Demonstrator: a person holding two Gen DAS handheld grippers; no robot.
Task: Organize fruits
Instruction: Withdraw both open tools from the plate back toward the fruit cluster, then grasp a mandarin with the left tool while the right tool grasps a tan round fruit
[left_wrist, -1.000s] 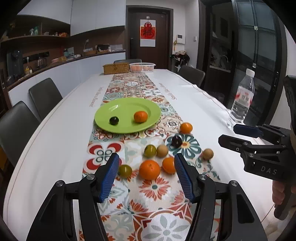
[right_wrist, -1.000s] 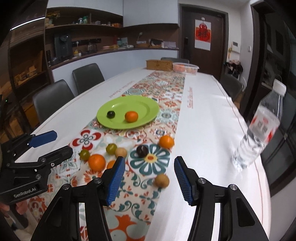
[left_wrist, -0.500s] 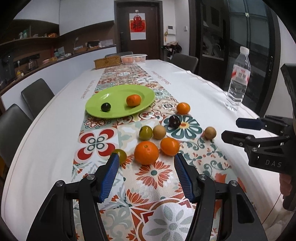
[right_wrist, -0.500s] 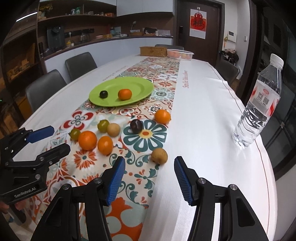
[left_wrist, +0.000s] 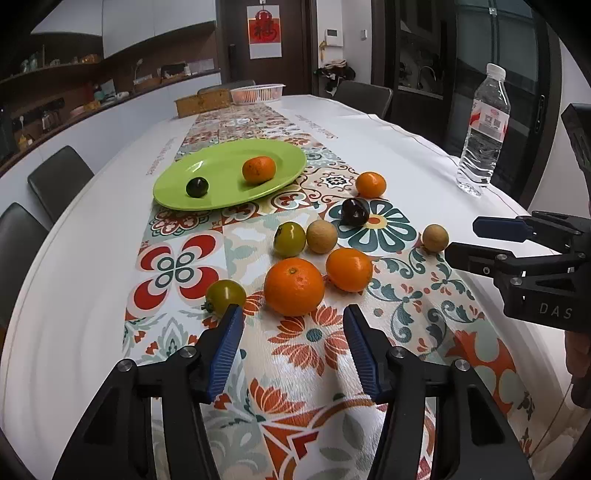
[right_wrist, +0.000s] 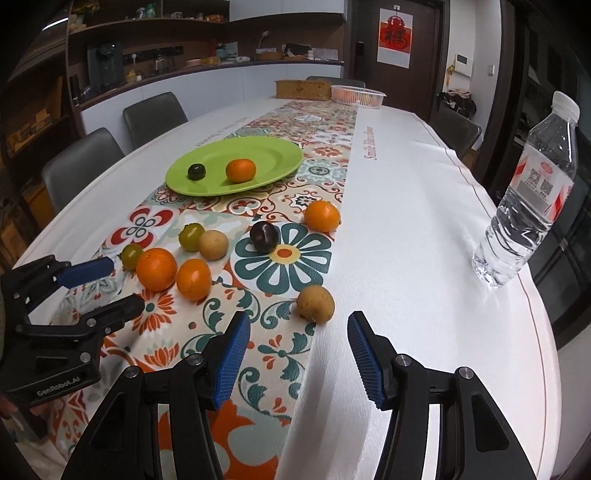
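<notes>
A green plate (left_wrist: 221, 162) (right_wrist: 266, 151) holds an orange (left_wrist: 259, 169) and a small dark fruit (left_wrist: 197, 187). Loose fruits lie on the patterned runner. My left gripper (left_wrist: 293, 326) is open just short of a large orange (left_wrist: 294, 287), with a green tomato (left_wrist: 225, 294) by its left finger. A smaller orange (left_wrist: 349, 269) lies to the right. My right gripper (right_wrist: 299, 332) is open, low over the table, just short of a brown round fruit (right_wrist: 316, 304). A dark plum (right_wrist: 264, 237) and another orange (right_wrist: 321, 216) lie beyond.
A water bottle (right_wrist: 532, 195) stands near the table's right edge. A wicker box (right_wrist: 303, 89) and a white basket (right_wrist: 357, 96) sit at the far end. Chairs (right_wrist: 79, 162) line the left side. A green tomato (left_wrist: 290, 239) and a tan fruit (left_wrist: 321, 236) lie mid-runner.
Both grippers have come lower and closer to the loose fruits. The left one nears the large orange, the right one nears the brown fruit. Both stay open.
</notes>
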